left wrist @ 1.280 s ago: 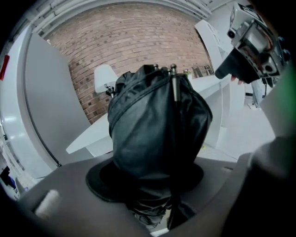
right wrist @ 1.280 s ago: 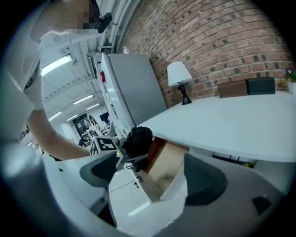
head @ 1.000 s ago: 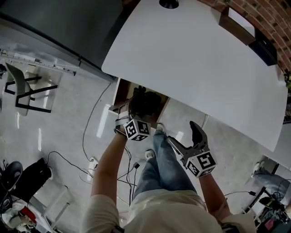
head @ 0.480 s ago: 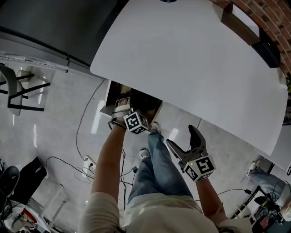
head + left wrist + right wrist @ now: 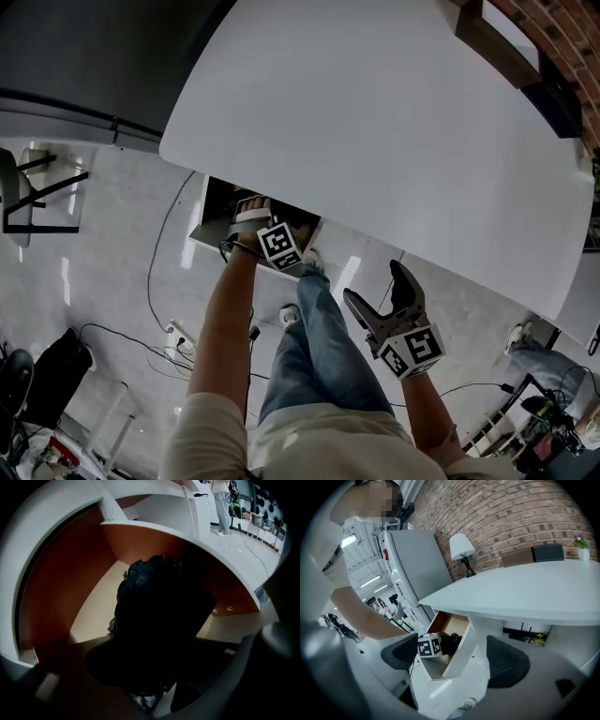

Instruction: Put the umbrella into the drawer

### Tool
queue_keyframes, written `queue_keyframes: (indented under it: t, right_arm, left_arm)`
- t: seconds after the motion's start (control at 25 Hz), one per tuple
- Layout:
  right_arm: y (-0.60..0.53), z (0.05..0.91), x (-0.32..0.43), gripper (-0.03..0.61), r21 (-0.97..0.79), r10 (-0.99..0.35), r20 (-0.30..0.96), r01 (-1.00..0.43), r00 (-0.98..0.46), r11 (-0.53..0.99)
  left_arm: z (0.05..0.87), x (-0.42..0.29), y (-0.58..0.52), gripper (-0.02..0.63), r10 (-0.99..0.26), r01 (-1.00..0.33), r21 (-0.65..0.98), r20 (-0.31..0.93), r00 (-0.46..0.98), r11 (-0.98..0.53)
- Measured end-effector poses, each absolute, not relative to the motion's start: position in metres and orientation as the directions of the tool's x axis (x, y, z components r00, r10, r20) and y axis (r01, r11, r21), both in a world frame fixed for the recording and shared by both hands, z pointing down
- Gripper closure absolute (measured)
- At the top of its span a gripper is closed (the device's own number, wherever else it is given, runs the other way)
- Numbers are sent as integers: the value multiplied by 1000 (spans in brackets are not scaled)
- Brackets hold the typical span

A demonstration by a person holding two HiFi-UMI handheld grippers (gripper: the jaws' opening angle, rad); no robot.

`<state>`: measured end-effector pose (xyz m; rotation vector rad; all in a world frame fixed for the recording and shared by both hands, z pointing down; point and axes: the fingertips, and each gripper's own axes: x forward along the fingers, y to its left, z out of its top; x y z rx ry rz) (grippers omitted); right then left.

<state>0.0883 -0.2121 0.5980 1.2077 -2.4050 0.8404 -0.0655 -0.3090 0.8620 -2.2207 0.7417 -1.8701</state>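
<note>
- My left gripper point(image 5: 262, 225) reaches into the open drawer point(image 5: 214, 214) under the white surface point(image 5: 375, 131). In the head view the surface's edge cuts off my jaw tips and most of the drawer.
- In the left gripper view, my left jaws are closed on the umbrella point(image 5: 159, 620), a black folded mass filling the middle of the frame. The jaws lie deep in shadow, so the contact lines are hard to make out.
- The umbrella is inside the drawer, over its pale bottom and between its brown inner walls. I cannot tell whether it rests on the bottom.
- My right gripper point(image 5: 377, 286) hangs beside the leg in jeans point(image 5: 319, 347), well apart from the drawer. Its jaws are wide apart with nothing between them.
- Only the right gripper view shows the drawer from outside: the left gripper's marker cube point(image 5: 430, 645) is at its mouth, with the umbrella dark just behind it.
- That view also shows a lamp point(image 5: 461, 548) and a black box point(image 5: 547, 552) on the surface, a brick wall point(image 5: 511, 517) and a grey cabinet point(image 5: 417, 569).
- The head view shows a glossy grey floor point(image 5: 112, 244) with cables point(image 5: 155, 281) across it.
</note>
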Motion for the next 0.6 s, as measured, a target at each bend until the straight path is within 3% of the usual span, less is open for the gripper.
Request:
queue_keyframes:
  t: [0.28,0.6]
  right_arm:
    - [-212,602,94,149,-361,-635,519,-820,-573,445]
    - [-197,588,91,149,-356,-662,495,-826,-563,437]
  left_arm:
    - [870,-63,-312,327,-434,-278,-392,895,107,-877]
    - [847,-70,-299,244,-432,-394,-352,892,134,-849]
